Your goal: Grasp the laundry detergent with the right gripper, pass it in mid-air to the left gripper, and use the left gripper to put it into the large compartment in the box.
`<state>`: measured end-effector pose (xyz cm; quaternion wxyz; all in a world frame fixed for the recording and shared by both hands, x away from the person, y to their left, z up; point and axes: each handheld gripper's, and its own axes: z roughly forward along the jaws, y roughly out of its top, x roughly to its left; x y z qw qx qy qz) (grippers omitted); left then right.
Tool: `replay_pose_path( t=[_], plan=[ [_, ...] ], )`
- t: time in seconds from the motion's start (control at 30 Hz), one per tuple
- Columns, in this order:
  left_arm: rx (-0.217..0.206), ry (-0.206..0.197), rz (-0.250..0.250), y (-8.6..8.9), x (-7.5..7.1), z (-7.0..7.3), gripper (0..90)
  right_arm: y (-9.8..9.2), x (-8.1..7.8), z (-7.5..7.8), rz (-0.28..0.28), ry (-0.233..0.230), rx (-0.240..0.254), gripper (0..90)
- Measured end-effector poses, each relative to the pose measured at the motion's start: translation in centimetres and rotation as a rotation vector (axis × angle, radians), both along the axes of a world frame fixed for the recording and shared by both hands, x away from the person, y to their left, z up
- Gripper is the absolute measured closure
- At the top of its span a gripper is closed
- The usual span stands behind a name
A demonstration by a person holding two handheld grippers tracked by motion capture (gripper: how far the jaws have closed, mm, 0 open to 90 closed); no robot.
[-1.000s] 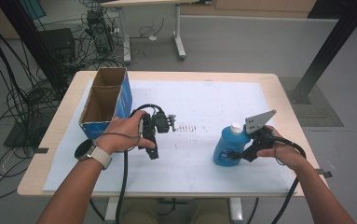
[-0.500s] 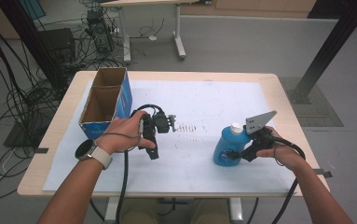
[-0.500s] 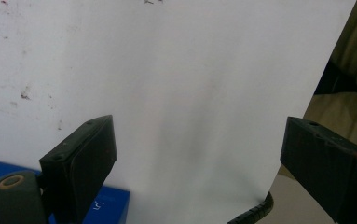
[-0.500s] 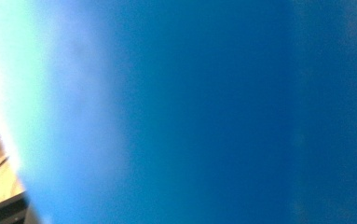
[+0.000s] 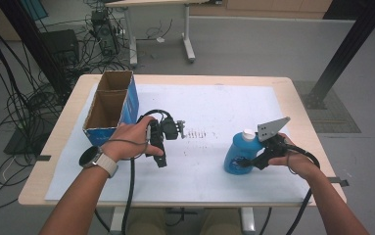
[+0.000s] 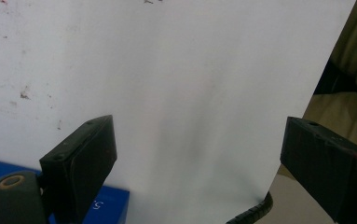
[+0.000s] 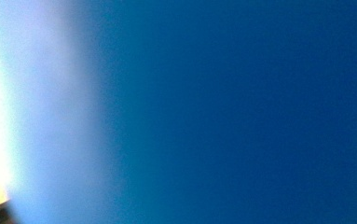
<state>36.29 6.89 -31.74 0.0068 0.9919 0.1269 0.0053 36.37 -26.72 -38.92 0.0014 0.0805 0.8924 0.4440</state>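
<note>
Now the blue plastic bottle with a white cap [image 5: 237,155] stands upright on the white sheet that covers the wooden bench [image 5: 292,98], toward the right part of the front edge. The right gripper [image 5: 246,161] reaches it from the right side, and its fingers have just been closing with the bottle between them; if the pads already press on it, I cannot tell. In the right gripper view the blue wall of the bottle is very close and blurred. The left gripper [image 5: 181,128] lies on the sheet near the middle of the bench, under the left hand [image 5: 131,142], its fingers [image 6: 80,156] wide apart with nothing between them. An open blue cardboard box [image 5: 110,105] stands near the left edge.
</note>
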Motion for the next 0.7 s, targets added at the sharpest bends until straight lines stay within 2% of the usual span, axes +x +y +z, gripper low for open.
replay_pose_path(
  t=[0.7],
  plan=[
    [-0.002, 0.000, 0.004, 0.04, 0.01, -0.01, 10.9, 0.09, 0.08, -0.29, 0.020, -0.001, 0.010, 38.9]
  ],
)
